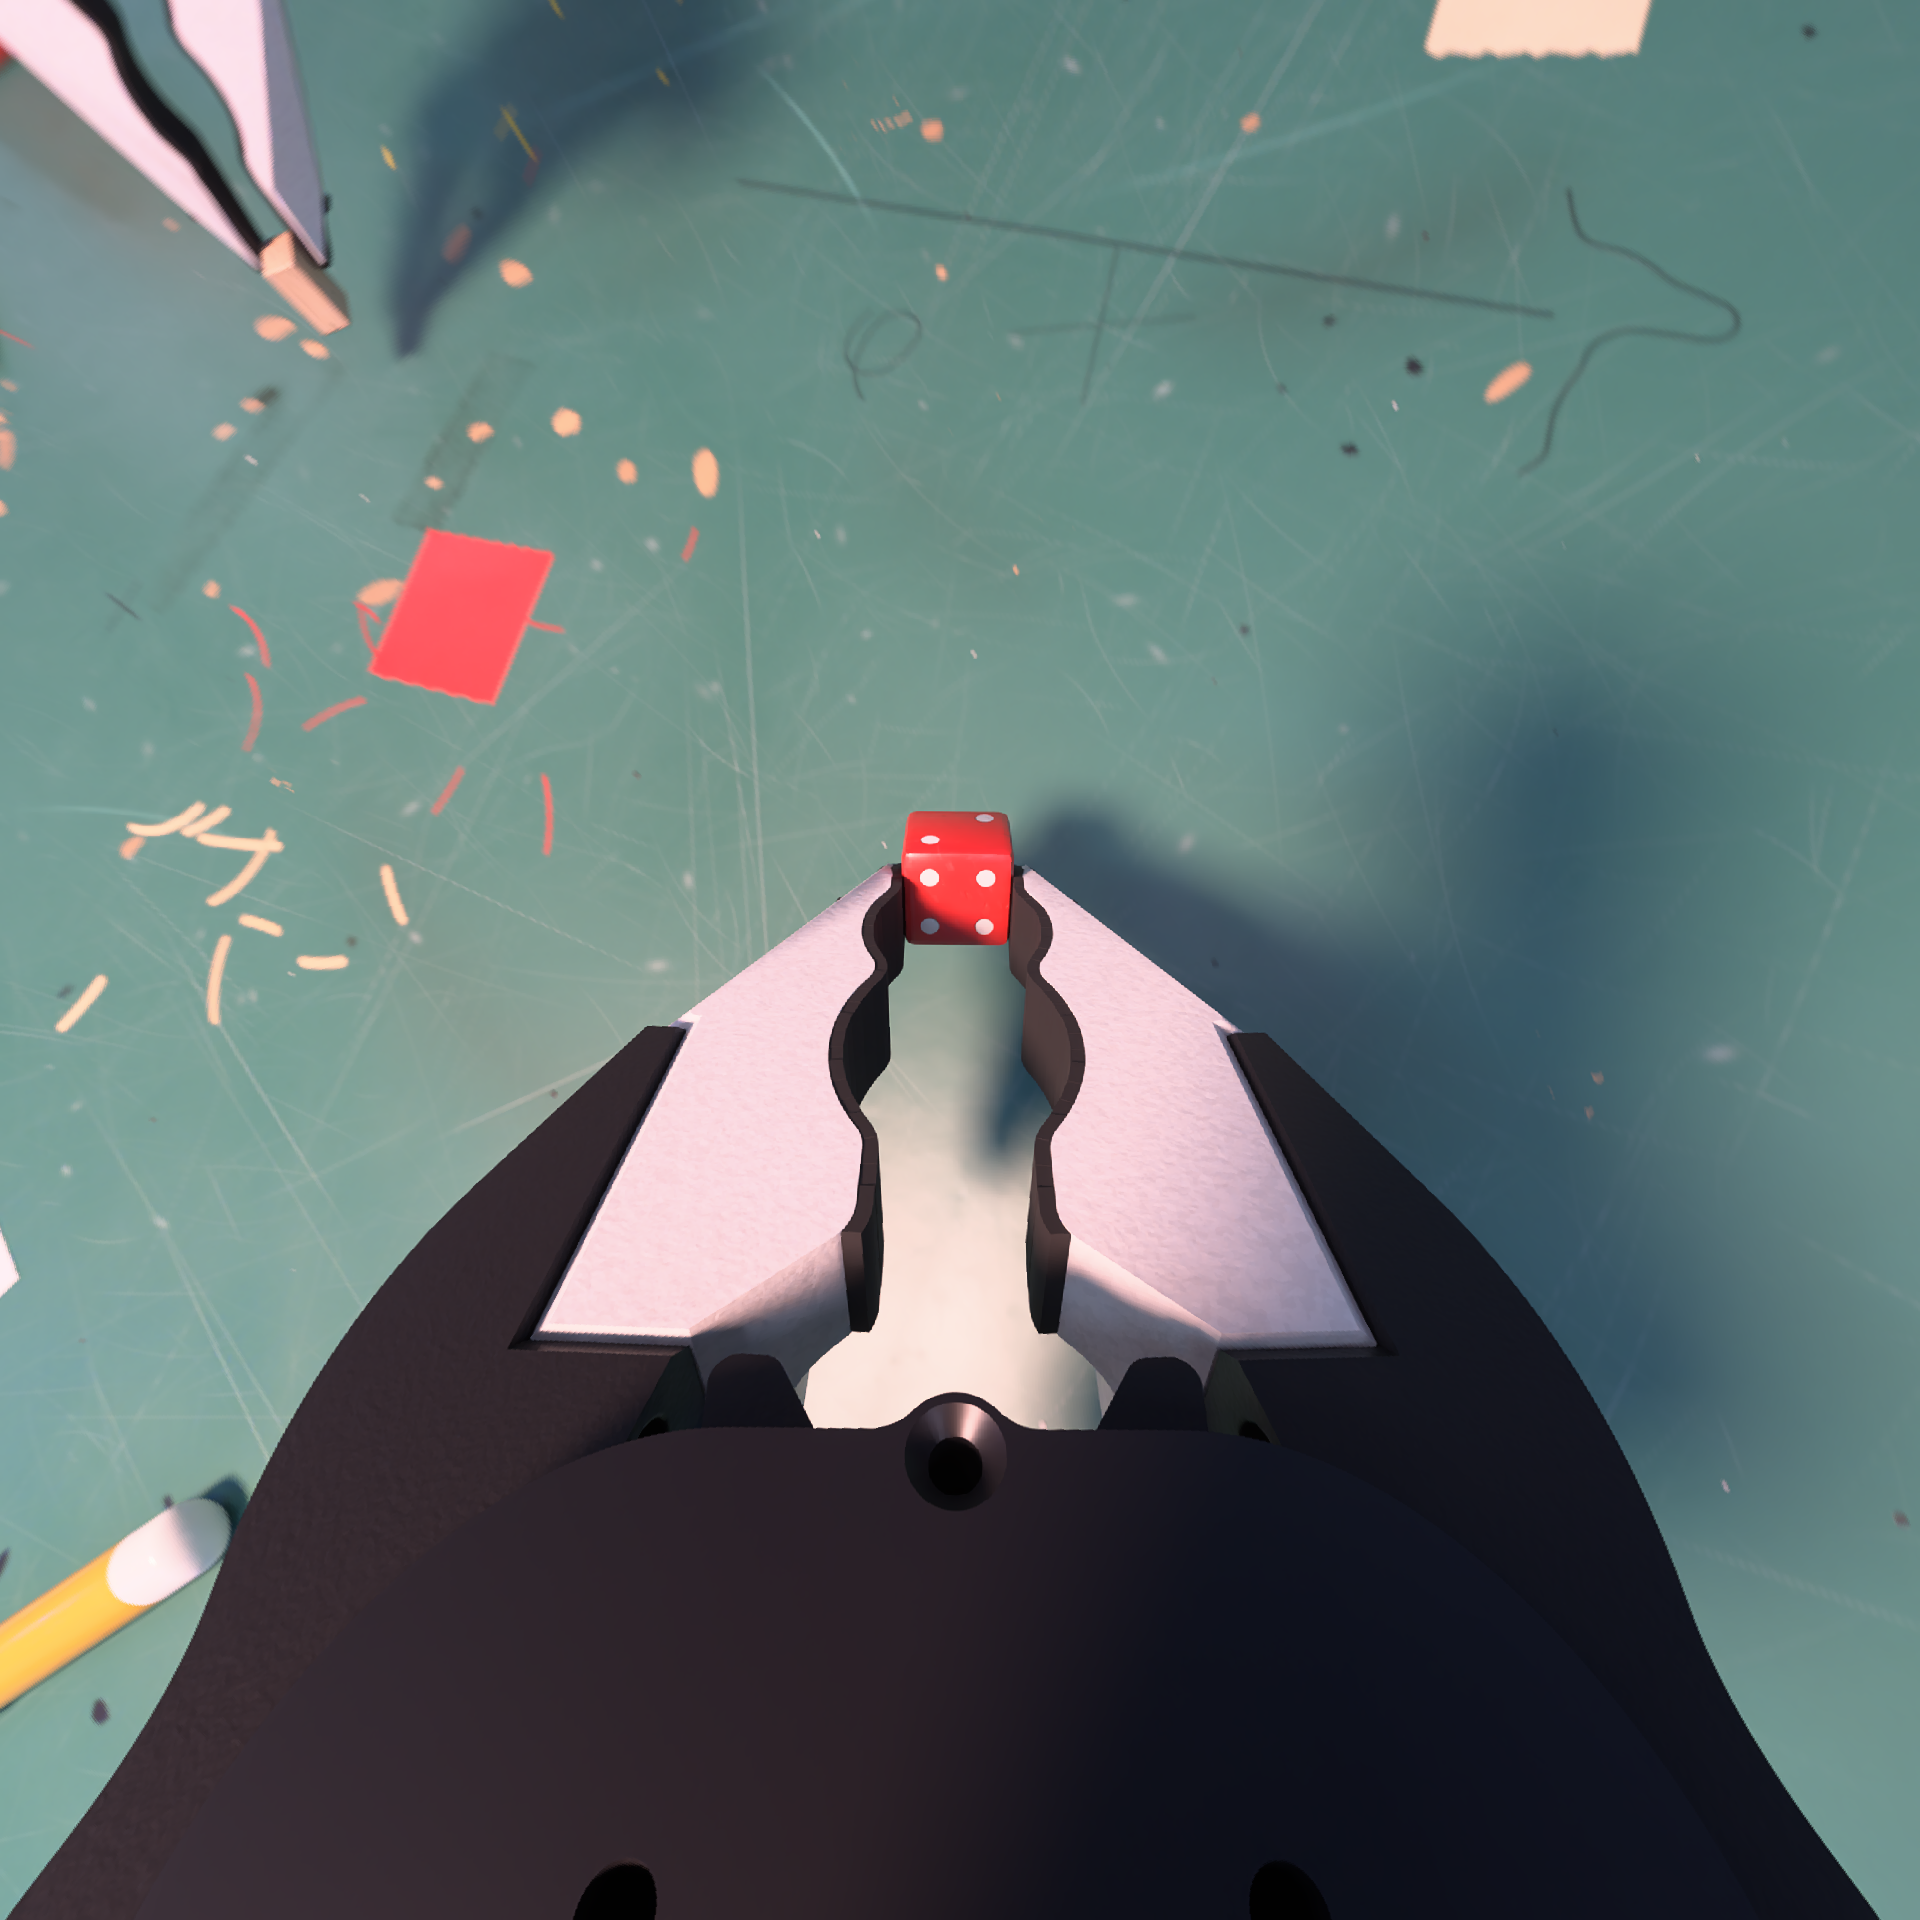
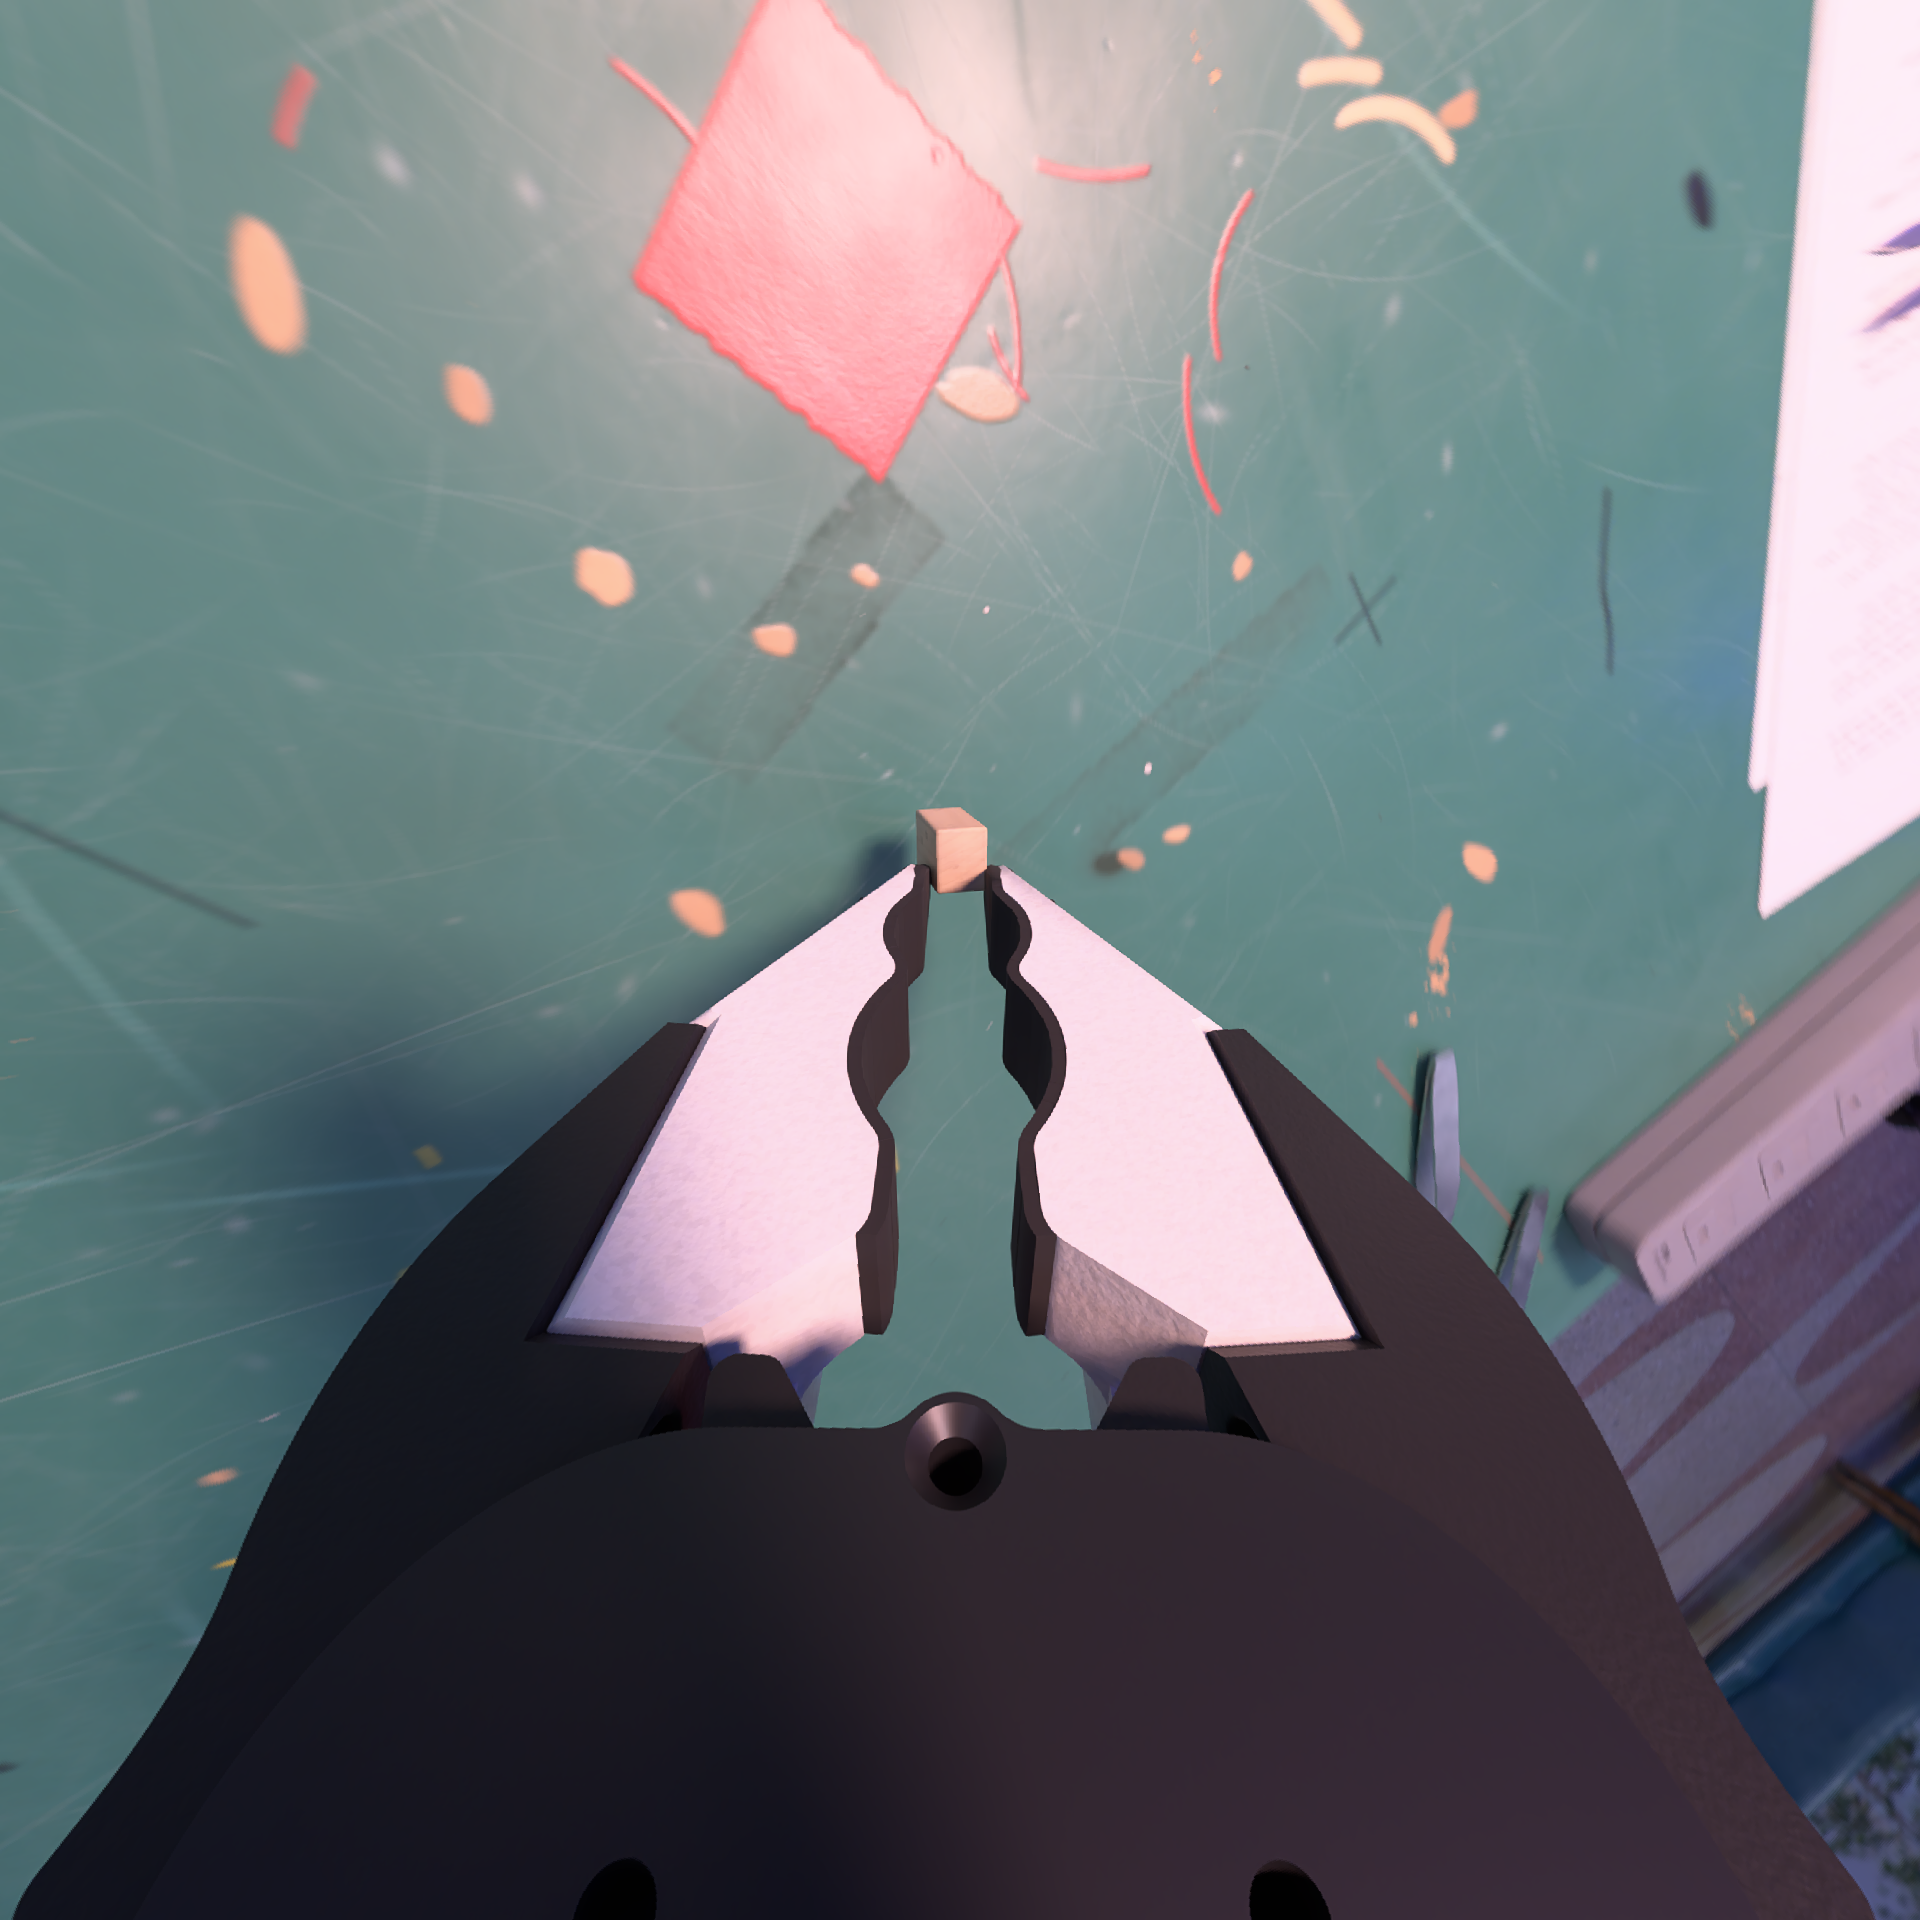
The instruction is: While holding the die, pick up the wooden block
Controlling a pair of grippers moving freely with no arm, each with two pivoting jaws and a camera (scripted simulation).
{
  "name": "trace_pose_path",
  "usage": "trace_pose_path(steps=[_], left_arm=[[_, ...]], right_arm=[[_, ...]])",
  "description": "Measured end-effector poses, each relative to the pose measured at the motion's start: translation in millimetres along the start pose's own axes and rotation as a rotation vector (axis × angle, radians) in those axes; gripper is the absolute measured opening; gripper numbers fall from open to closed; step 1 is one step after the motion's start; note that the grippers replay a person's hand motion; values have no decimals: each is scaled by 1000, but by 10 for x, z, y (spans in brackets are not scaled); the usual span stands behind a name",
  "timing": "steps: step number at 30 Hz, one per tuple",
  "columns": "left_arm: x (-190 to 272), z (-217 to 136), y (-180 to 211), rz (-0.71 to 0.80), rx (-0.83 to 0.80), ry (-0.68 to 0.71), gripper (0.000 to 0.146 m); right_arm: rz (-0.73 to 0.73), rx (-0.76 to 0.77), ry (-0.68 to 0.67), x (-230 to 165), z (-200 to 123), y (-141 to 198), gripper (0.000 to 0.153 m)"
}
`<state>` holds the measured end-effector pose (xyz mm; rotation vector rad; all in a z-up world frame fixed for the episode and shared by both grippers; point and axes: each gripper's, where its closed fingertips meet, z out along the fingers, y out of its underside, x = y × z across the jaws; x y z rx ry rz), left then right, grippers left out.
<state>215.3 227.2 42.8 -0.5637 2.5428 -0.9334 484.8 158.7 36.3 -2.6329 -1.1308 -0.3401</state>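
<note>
My left gripper (image 1: pixel 957 902) is shut on a red die (image 1: pixel 957 879) with white pips, held at the fingertips above the green mat. My right gripper (image 2: pixel 953 881) is shut on a small pale wooden block (image 2: pixel 952 852), pinched at the very fingertips above the mat. The right gripper also shows at the top left of the left wrist view (image 1: pixel 294 252), with the wooden block (image 1: pixel 304 285) sticking out from its tips.
A scratched green cutting mat (image 1: pixel 1247 582) carries a red paper square (image 1: pixel 461 615), which also shows in the right wrist view (image 2: pixel 826 234), and scattered scraps. A yellow marker (image 1: pixel 99 1600) lies at lower left. White paper (image 2: pixel 1849 436) and a grey box (image 2: pixel 1756 1132) lie at right.
</note>
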Motion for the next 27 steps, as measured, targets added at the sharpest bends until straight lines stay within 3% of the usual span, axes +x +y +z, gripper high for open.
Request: trace_pose_path(steps=[4, 8, 11, 16, 18, 20, 27], left_arm=[[-76, 60, -340, 12, 113, -50, 19], [-77, 277, -918, 48, 300, -32, 19], [-29, 586, -1277, 148, 319, -13, 19], [-13, 1026, -1661, 346, 260, -66, 19], [-35, 1089, -1748, 359, 276, -89, 19], [-54, 1092, -1789, 336, 305, -95, 19], [-118, 1005, -1765, 272, 355, -72, 19]], right_arm=[[111, 0, 41, -425, -545, 82, 10], [355, -116, -92, -1460, -967, 372, 10], [572, -285, -216, -2383, -1150, 697, 10], [873, -714, -447, -3664, -1462, 1080, 10], [906, -896, -491, -3937, -1547, 1153, 10], [934, -974, -571, -4139, -1552, 1121, 10], [925, -980, -695, -4283, -1368, 935, 10]])
